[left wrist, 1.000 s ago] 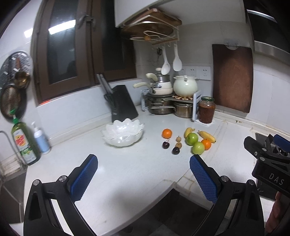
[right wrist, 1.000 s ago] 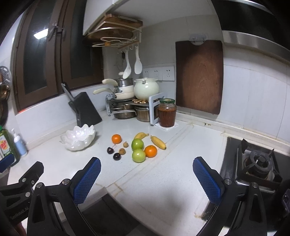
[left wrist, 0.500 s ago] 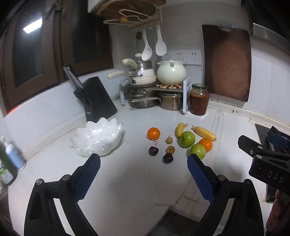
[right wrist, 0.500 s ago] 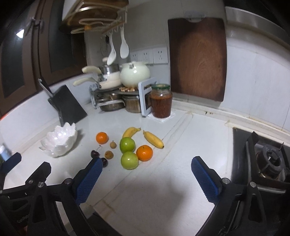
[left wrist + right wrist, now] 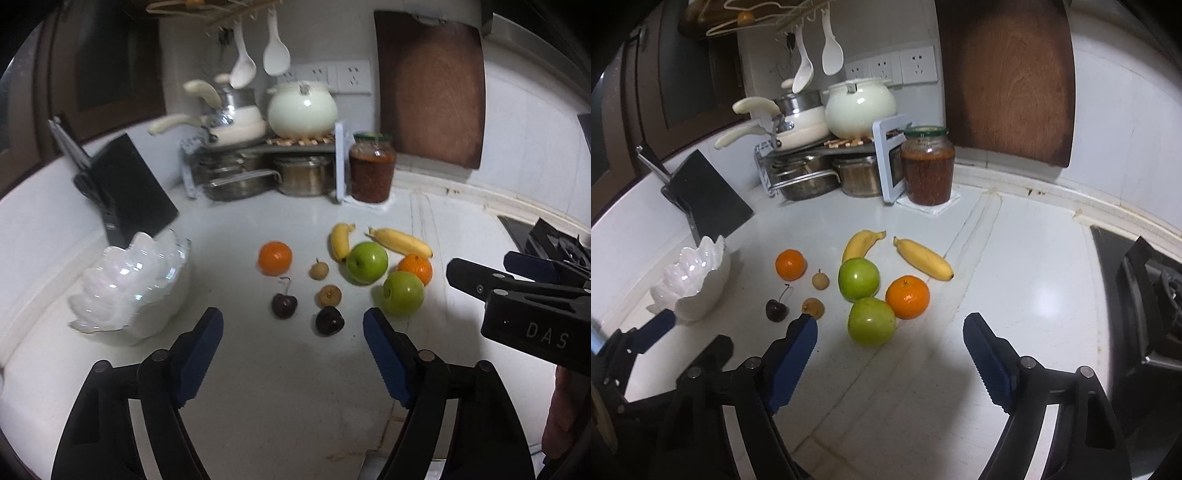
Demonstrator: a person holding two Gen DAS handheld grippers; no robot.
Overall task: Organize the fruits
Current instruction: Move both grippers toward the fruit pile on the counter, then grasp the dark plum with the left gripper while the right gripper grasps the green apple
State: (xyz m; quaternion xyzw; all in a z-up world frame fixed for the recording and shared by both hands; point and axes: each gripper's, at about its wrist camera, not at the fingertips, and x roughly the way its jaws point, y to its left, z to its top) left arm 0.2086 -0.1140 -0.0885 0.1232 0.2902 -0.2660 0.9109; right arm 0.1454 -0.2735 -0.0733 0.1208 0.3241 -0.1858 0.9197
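Fruit lies loose on the white counter: two green apples [image 5: 367,261] [image 5: 871,321], two oranges [image 5: 274,257] [image 5: 908,297], two bananas [image 5: 925,258], two dark cherries [image 5: 284,304] and two small brown longans [image 5: 328,295]. A white scalloped bowl [image 5: 129,288] stands empty to their left. My left gripper [image 5: 293,325] hovers just short of the cherries, its jaws closing with nothing touched. My right gripper [image 5: 890,328] hangs over the nearer green apple, which shows in the gap between its fingers, apart from both pads; its jaws are closing too.
A black knife block [image 5: 133,199], a rack of pots [image 5: 258,166] and a jar [image 5: 371,168] line the back. A wooden board [image 5: 430,85] leans on the wall. A gas hob [image 5: 1145,295] lies to the right. A hand [image 5: 565,413] holds the right gripper.
Both grippers have come forward and down toward the fruit, which now looms larger. The jaws of each have narrowed.
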